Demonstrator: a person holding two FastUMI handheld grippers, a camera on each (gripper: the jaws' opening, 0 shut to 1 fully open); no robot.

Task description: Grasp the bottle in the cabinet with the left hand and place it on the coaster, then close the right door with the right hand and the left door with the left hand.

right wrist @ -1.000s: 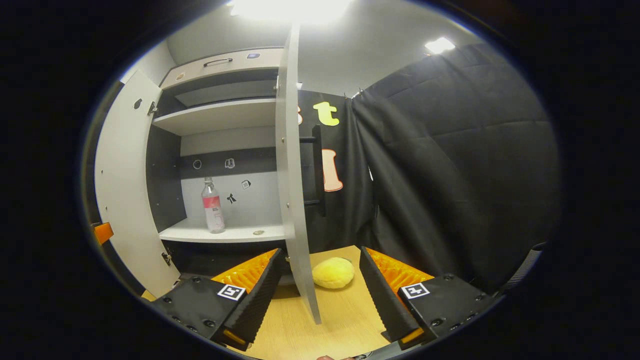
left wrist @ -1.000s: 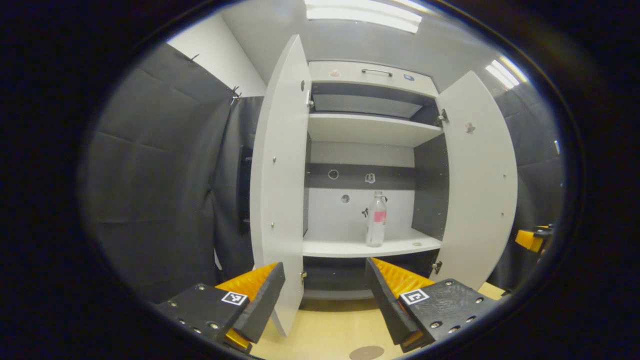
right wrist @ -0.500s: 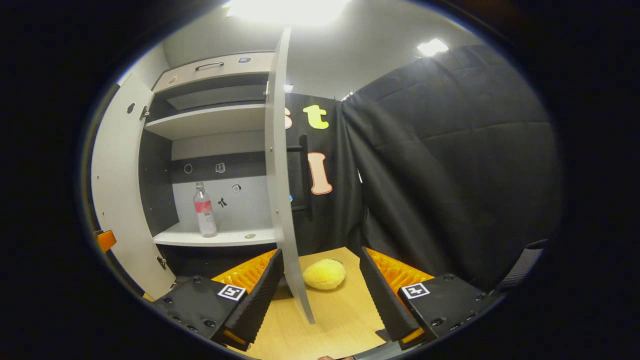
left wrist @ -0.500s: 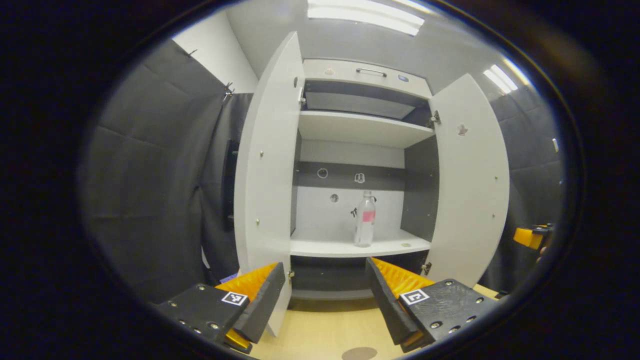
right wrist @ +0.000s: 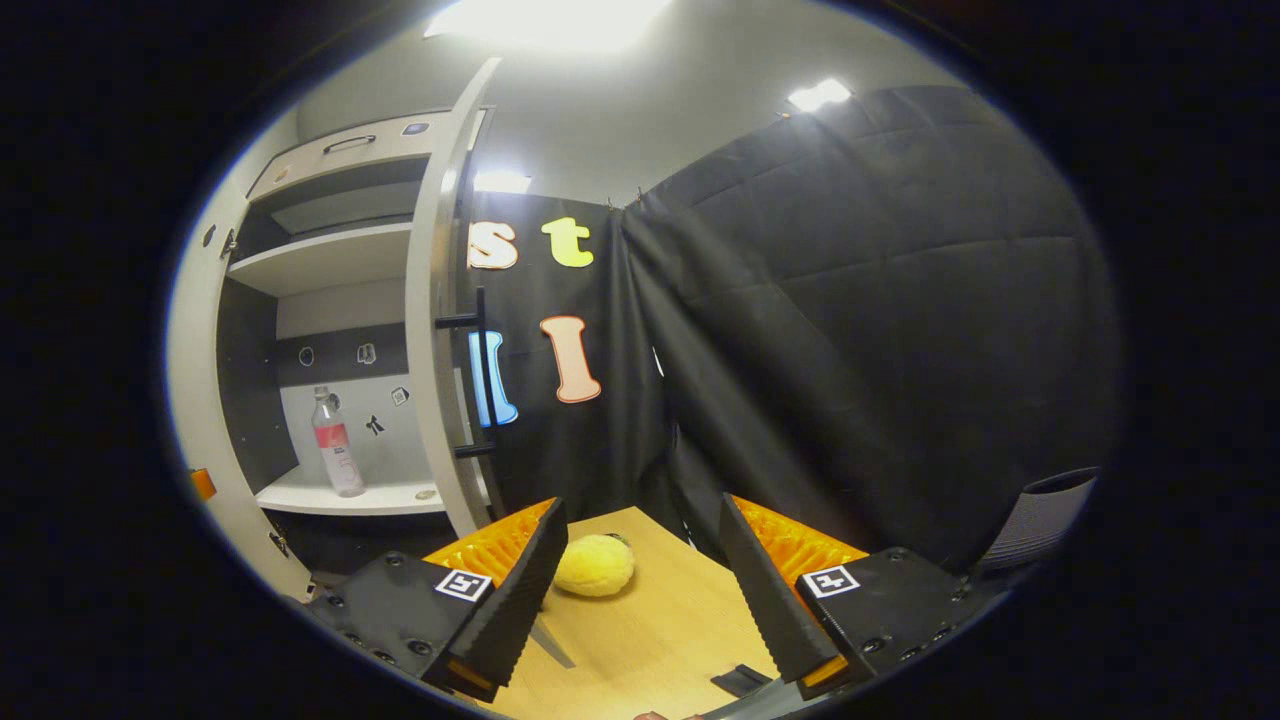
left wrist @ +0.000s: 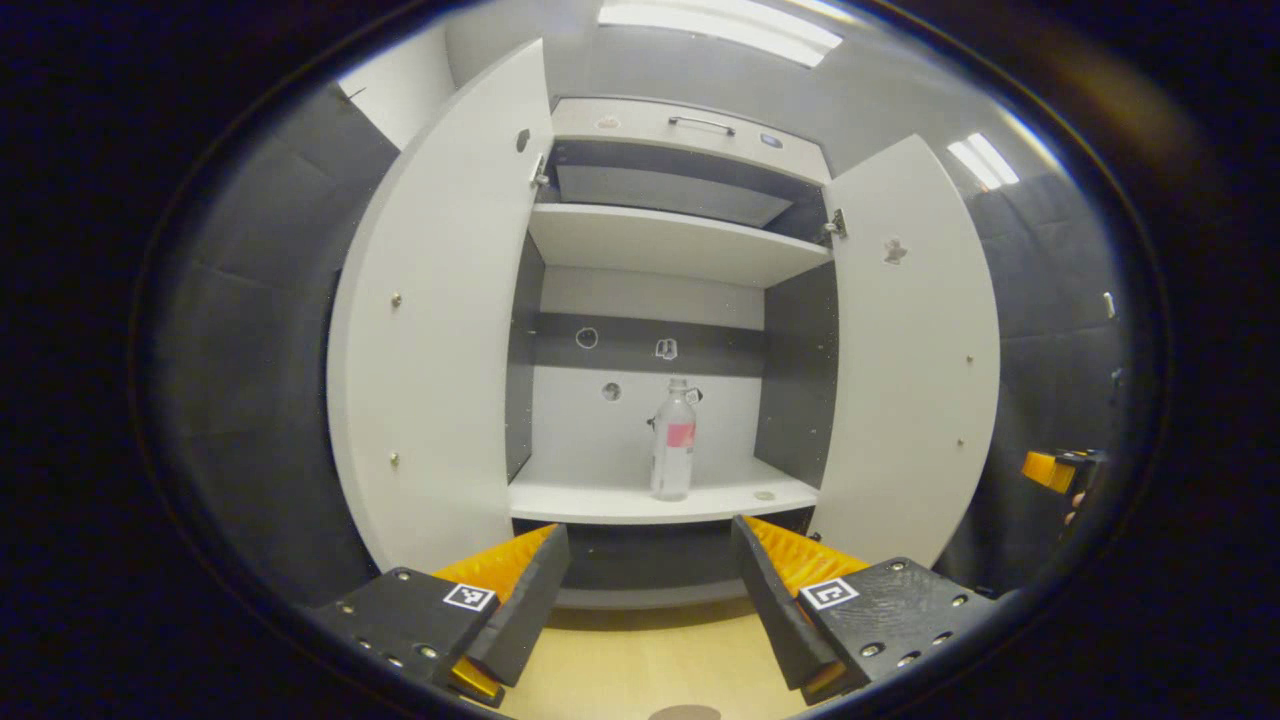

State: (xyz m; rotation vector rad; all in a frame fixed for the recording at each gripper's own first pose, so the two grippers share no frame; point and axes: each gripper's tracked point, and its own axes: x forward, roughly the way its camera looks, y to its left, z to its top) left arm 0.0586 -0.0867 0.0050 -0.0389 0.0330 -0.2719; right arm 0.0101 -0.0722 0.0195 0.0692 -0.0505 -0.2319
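A clear bottle (left wrist: 673, 450) with a pink label stands upright on the lower shelf (left wrist: 640, 500) of the white cabinet, whose two doors are both swung open. My left gripper (left wrist: 650, 590) is open and empty, in front of and below that shelf, well short of the bottle. A brown coaster (left wrist: 685, 712) peeks in at the bottom edge on the wooden table. In the right gripper view the bottle (right wrist: 337, 445) shows at the left, past the edge of the right door (right wrist: 435, 330). My right gripper (right wrist: 640, 590) is open and empty over the table, to the right of that door.
The left door (left wrist: 430, 330) and right door (left wrist: 900, 350) flank the opening. A black bar handle (right wrist: 485, 370) sits on the right door's outer face. A yellow soft ball (right wrist: 593, 565) lies on the table (right wrist: 650, 640) near the right gripper. Black cloth walls close in the booth.
Both views have swung: the cabinet has slid leftward in each. The left door now shows more face-on. The bottle stays put on its shelf, and both grippers remain open.
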